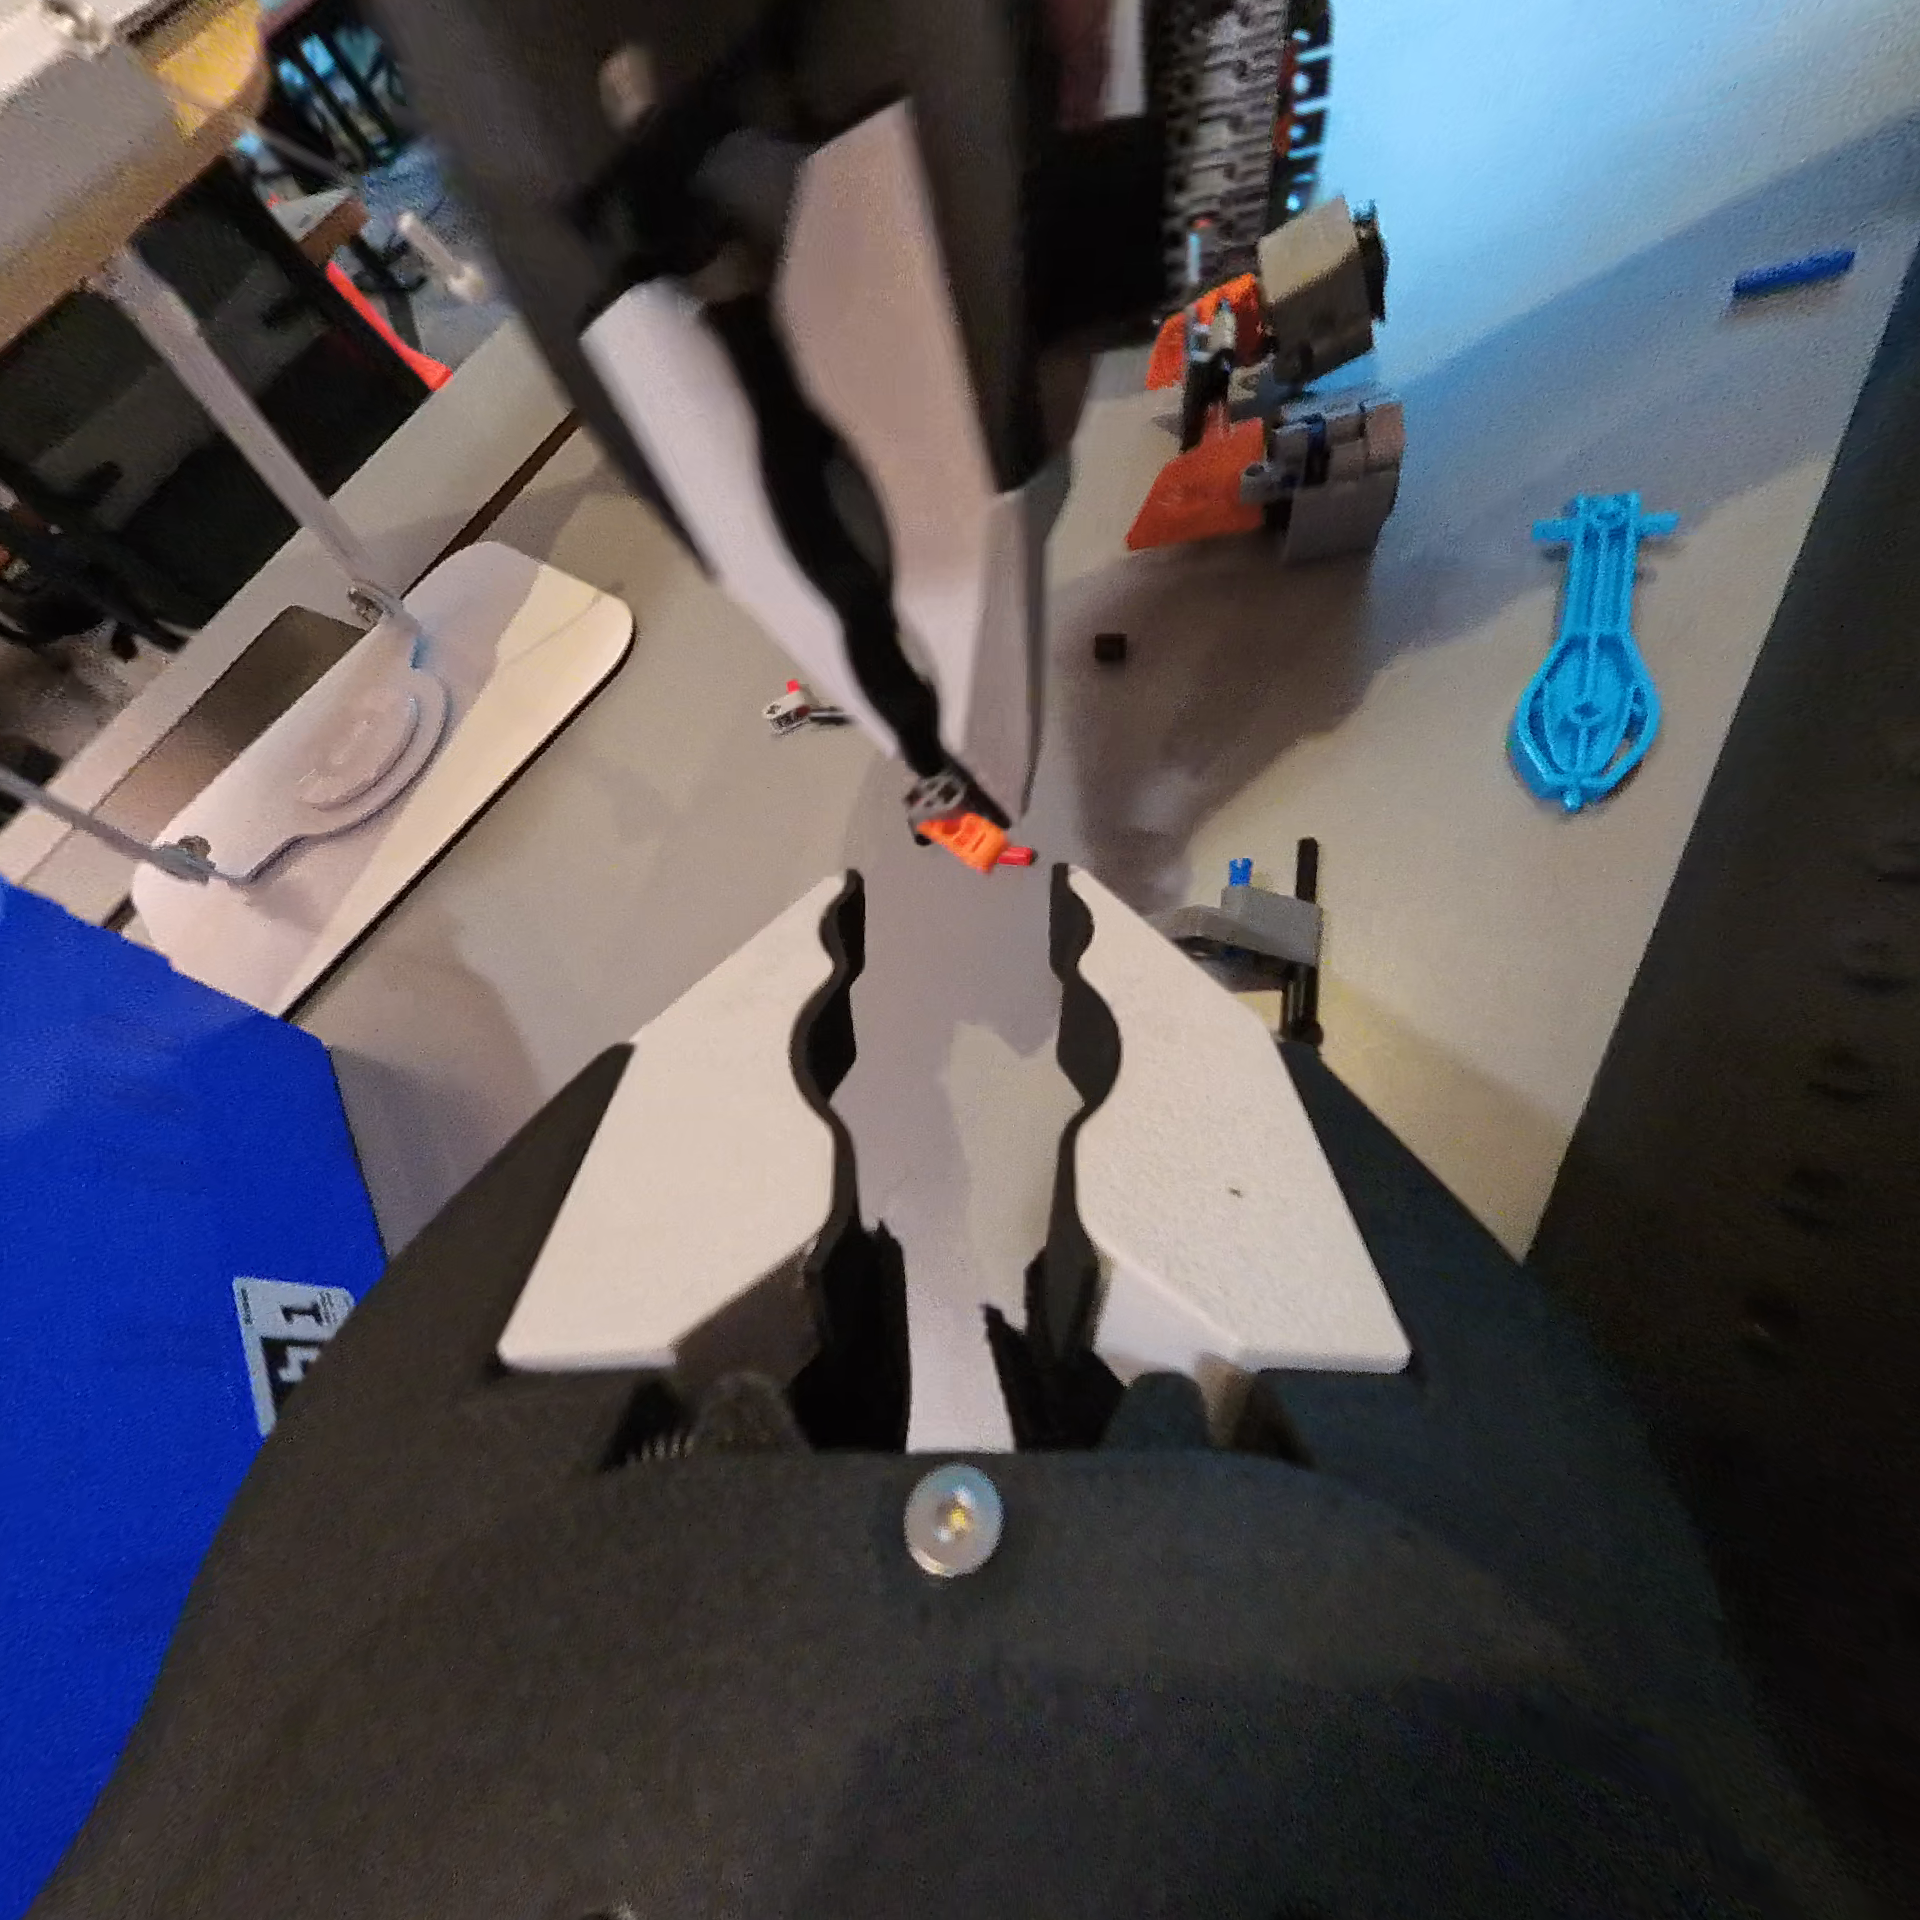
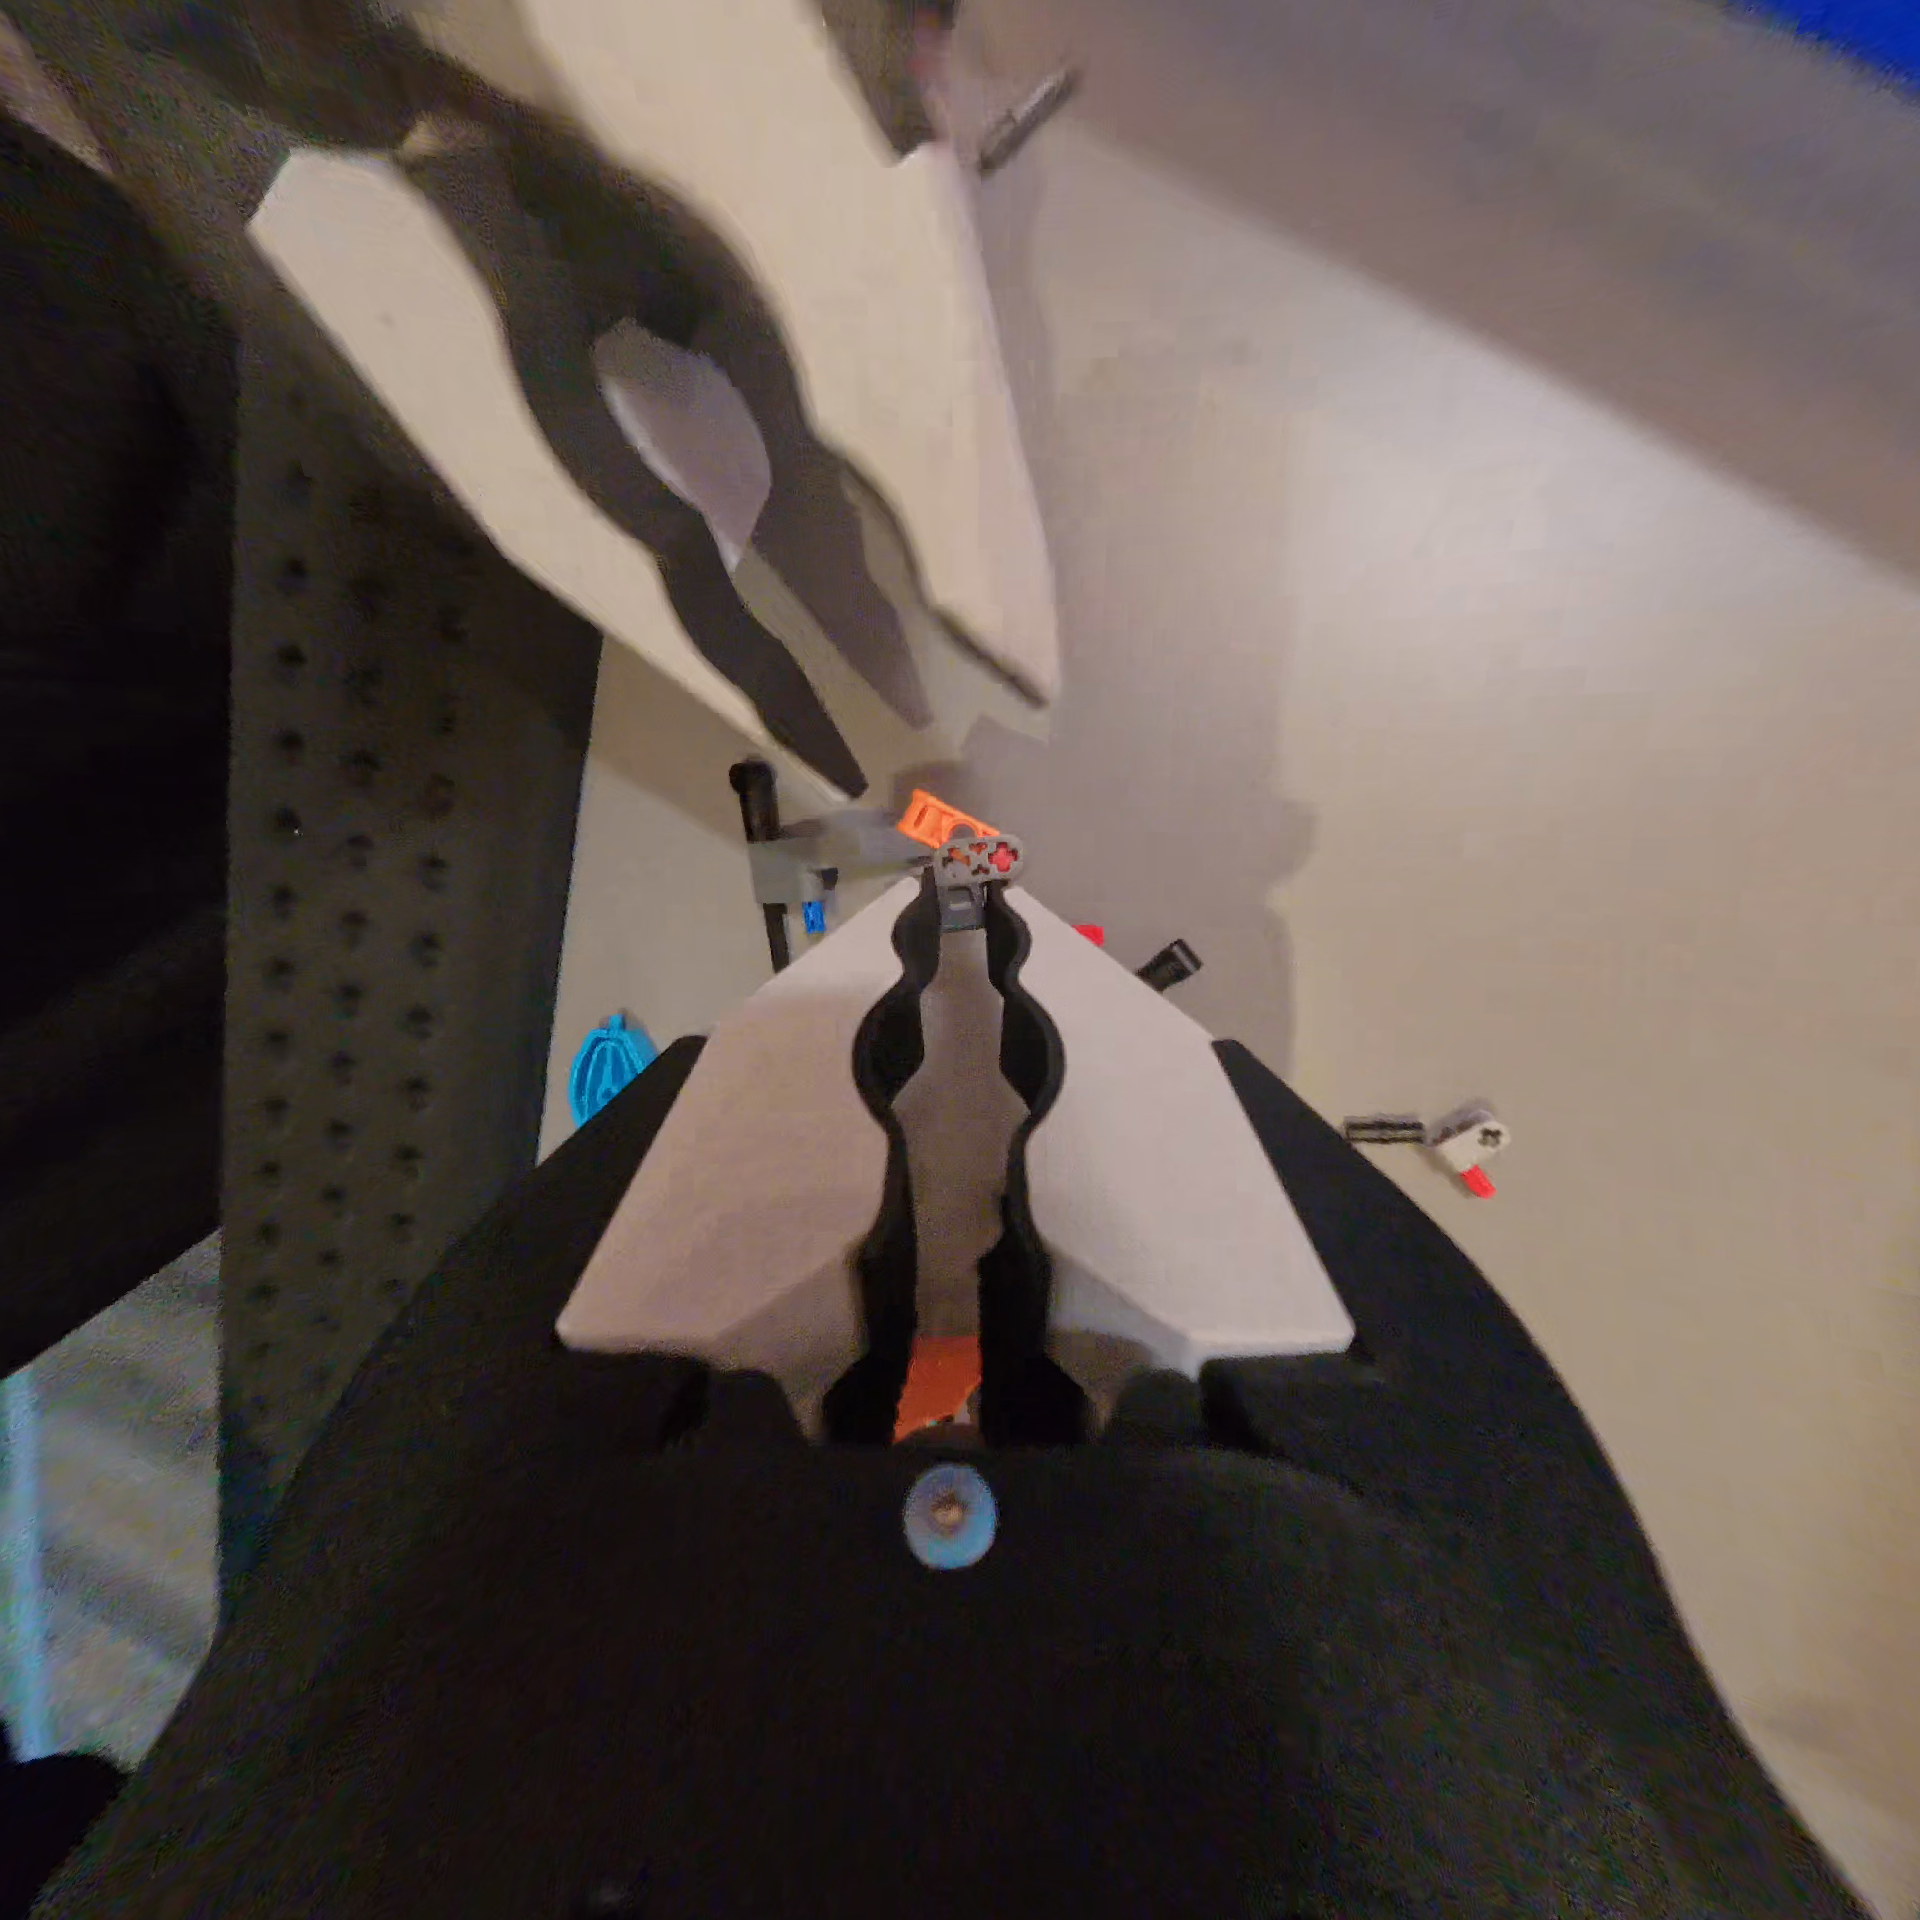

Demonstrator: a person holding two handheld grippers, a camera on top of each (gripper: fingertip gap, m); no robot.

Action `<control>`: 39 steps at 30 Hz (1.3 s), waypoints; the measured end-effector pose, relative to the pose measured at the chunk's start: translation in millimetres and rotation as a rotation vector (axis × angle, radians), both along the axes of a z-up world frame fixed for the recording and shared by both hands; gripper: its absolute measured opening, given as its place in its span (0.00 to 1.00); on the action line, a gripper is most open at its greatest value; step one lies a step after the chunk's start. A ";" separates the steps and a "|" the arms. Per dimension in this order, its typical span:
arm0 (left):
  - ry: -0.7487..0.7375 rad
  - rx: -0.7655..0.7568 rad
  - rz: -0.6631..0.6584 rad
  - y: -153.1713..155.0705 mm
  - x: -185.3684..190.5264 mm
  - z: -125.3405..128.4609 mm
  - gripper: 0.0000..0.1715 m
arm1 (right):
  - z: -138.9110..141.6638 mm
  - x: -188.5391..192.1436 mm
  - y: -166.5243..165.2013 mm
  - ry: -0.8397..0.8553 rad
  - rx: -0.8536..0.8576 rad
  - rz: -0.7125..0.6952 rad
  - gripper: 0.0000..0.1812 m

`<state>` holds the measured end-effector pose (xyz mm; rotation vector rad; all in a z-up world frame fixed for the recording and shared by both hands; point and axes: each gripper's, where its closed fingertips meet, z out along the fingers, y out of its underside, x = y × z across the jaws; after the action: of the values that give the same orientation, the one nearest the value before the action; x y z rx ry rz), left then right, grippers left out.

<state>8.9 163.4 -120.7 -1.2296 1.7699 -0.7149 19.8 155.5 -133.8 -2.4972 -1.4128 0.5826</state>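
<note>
Right gripper (image 2: pixel 964 894) pinched a small grey-and-orange plastic brick piece (image 2: pixel 971 854) at its tips.
The piece's long axis lay crosswise; left gripper (image 1: pixel 956 883) gaped empty, just short of it.

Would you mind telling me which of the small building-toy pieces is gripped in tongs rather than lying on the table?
The small grey-and-orange piece, pinched at the tips of the right tongs; the grey bracket assembly lies loose on the table.
</note>
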 end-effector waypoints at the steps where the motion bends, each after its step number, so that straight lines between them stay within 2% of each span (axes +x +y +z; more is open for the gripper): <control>1: 0.002 0.037 -0.017 -3.0 -0.1 -1.3 0.19 | -2.9 -2.5 0.0 -0.012 -0.047 0.013 0.03; 3: 0.044 0.137 -0.003 1.1 -2.5 -9.7 0.18 | -9.1 -7.2 0.3 -0.030 -0.133 0.046 0.03; 7: 0.093 0.227 0.018 8.1 -9.8 -25.7 0.04 | -11.2 -19.6 2.7 0.024 -0.276 0.078 0.03; 11: 0.085 0.278 0.025 12.5 -15.6 -25.2 0.03 | -10.1 -25.9 5.9 0.099 -0.359 0.080 0.03; 16: 0.085 0.250 0.023 16.6 -20.4 -28.0 0.02 | -9.3 -25.9 4.5 0.177 -0.443 0.090 0.03; 19: 0.051 0.258 0.031 16.9 -19.8 -22.8 0.13 | -14.2 -20.8 8.2 0.158 -0.460 0.074 0.03; 22: 0.076 0.280 0.014 13.8 -16.7 -28.6 0.14 | -14.5 -21.7 6.6 0.158 -0.479 0.087 0.03; 24: 0.088 0.301 0.018 13.8 -14.1 -31.7 0.07 | -15.5 -22.8 6.5 0.159 -0.490 0.091 0.03; 30: 0.071 0.305 0.061 21.2 -13.7 -27.6 0.16 | -9.4 -25.4 3.1 0.234 -0.510 0.124 0.03; 33: 0.054 0.329 0.061 20.9 -12.1 -24.2 0.21 | 3.9 -32.1 -5.8 0.337 -0.515 0.204 0.03; 37: 0.023 0.365 0.002 9.4 -9.4 -18.5 0.05 | 11.6 -36.0 -13.6 0.400 -0.519 0.268 0.03; 39: 0.015 0.367 -0.012 6.2 -9.3 -18.0 0.03 | 12.2 -35.8 -16.3 0.417 -0.531 0.280 0.03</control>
<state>-0.4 169.6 -138.6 -0.9775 1.8233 -0.3640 -16.0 139.2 -121.6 -2.3163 -1.5946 1.6120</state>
